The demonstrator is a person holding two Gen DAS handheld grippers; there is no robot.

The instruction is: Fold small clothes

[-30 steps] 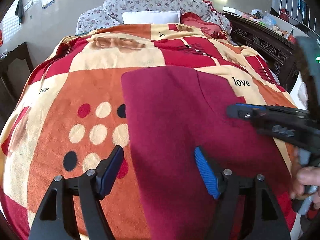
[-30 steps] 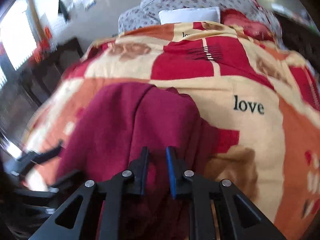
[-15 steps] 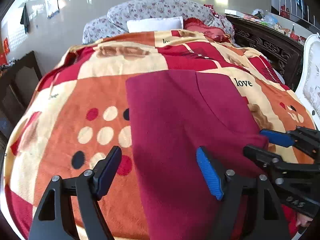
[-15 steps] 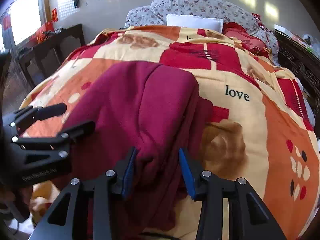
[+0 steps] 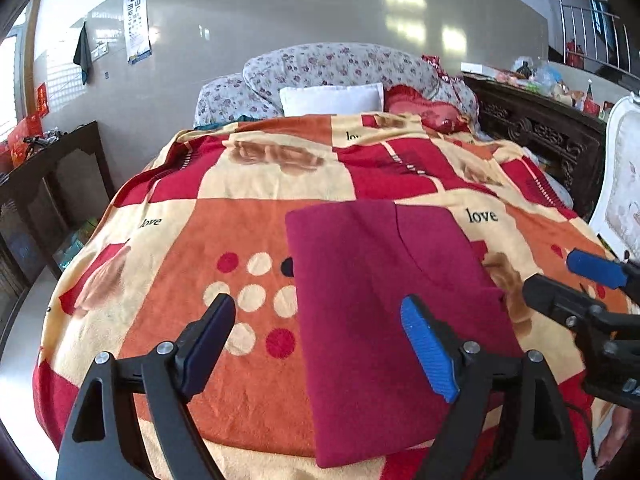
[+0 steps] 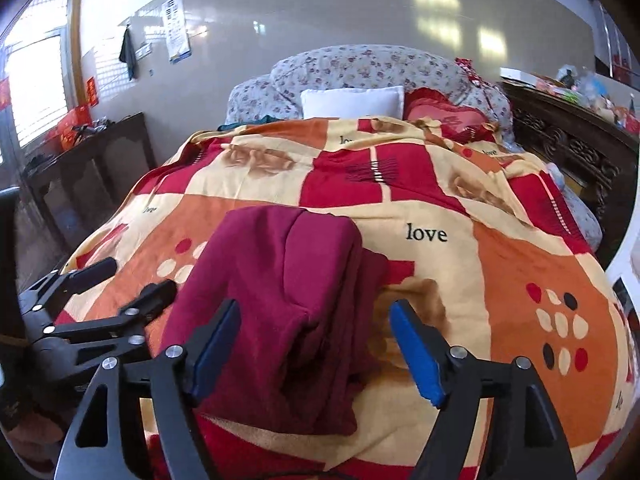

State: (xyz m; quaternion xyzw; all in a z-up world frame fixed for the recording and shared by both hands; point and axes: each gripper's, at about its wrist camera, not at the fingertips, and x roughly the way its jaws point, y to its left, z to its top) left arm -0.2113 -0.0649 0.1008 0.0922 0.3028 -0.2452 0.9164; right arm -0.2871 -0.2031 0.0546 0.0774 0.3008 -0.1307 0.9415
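Note:
A dark red garment (image 5: 380,300) lies folded into a long strip on the patterned blanket (image 5: 224,216), near the foot of the bed. It also shows in the right wrist view (image 6: 288,292), with thick stacked layers along its right side. My left gripper (image 5: 320,340) is open and empty, raised above the garment's near left part. My right gripper (image 6: 316,344) is open and empty, held above the garment's near right edge. The right gripper shows at the right of the left wrist view (image 5: 592,292). The left gripper shows at the left of the right wrist view (image 6: 100,300).
A white pillow (image 5: 332,98) and a floral bolster (image 5: 336,66) lie at the head of the bed. A dark carved cabinet (image 5: 540,136) stands along the right side. A dark wooden table (image 5: 48,184) stands at the left. A white chair (image 5: 620,184) is at the far right.
My right gripper opened and let go of the garment's folded edge. Both grippers pulled back and up from the bed. The garment now lies flat.

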